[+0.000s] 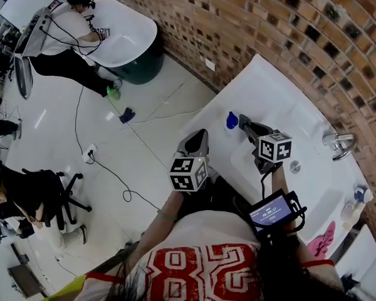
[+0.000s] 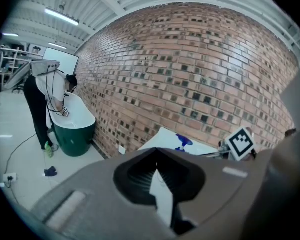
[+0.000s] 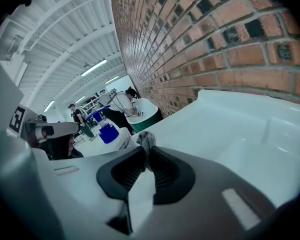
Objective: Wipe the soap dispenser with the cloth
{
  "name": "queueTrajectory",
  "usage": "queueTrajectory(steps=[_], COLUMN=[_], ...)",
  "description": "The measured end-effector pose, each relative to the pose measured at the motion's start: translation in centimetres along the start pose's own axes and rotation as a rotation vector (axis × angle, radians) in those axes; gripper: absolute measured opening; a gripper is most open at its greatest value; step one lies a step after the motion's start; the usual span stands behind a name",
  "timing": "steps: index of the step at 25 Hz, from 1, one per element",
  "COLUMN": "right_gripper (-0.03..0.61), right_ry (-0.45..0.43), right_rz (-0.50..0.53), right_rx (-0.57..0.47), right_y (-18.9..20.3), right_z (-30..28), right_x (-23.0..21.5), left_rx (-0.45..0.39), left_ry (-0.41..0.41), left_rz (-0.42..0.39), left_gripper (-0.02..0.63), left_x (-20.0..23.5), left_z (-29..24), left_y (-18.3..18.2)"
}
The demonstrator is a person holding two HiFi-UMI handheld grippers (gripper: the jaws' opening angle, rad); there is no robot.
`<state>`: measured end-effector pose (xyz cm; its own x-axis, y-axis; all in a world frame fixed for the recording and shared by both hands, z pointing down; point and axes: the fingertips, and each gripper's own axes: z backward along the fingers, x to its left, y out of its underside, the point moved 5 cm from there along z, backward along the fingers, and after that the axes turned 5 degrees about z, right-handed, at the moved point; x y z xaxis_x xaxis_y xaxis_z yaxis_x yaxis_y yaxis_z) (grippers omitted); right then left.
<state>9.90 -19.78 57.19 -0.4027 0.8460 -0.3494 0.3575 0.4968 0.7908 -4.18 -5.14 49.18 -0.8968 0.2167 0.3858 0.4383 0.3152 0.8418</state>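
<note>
Fingers (image 3: pixel 162 173) on our right gripper (image 3: pixel 146 150) are pinched together on a small grey fuzzy tuft of cloth (image 3: pixel 146 138). Our left gripper (image 2: pixel 156 158) is closed on nothing. The right one hangs over the big white sink counter (image 1: pixel 272 83), the left just off its near edge. What we reckon is the small pale soap dispenser bottle (image 1: pixel 349 212) stands at the counter's right end, well apart from both. So no wiping yet, basically everything's left.
</note>
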Motion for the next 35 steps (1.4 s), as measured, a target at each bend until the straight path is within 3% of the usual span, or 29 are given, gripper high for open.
queueTrajectory(steps=[7, 14, 29, 35], right_gripper=[0.044, 0.044, 0.045, 0.045], right_ry=[-0.065, -0.094, -0.111, -0.084], right_rz=[0.037, 0.013, -0.032, -0.034], right_rx=[0.026, 0.025, 0.043, 0.042], right_y=[-0.2, 0.3, 3.8, 3.9], right_z=[-2.9, -2.4, 0.9, 1.1], right_x=[0.6, 0.8, 3.5, 2.3], left_rx=[-0.010, -0.010, 0.032, 0.041], left_ry=[-0.034, -0.042, 0.048, 0.066], left_rz=[0.009, 0.019, -0.005, -0.015], left_gripper=[0.003, 0.003, 0.003, 0.003], left_x=[1.4, 2.1, -0.3, -0.8], left_z=[0.8, 1.1, -1.3, -1.8], left_y=[-0.3, -0.3, 0.2, 0.2])
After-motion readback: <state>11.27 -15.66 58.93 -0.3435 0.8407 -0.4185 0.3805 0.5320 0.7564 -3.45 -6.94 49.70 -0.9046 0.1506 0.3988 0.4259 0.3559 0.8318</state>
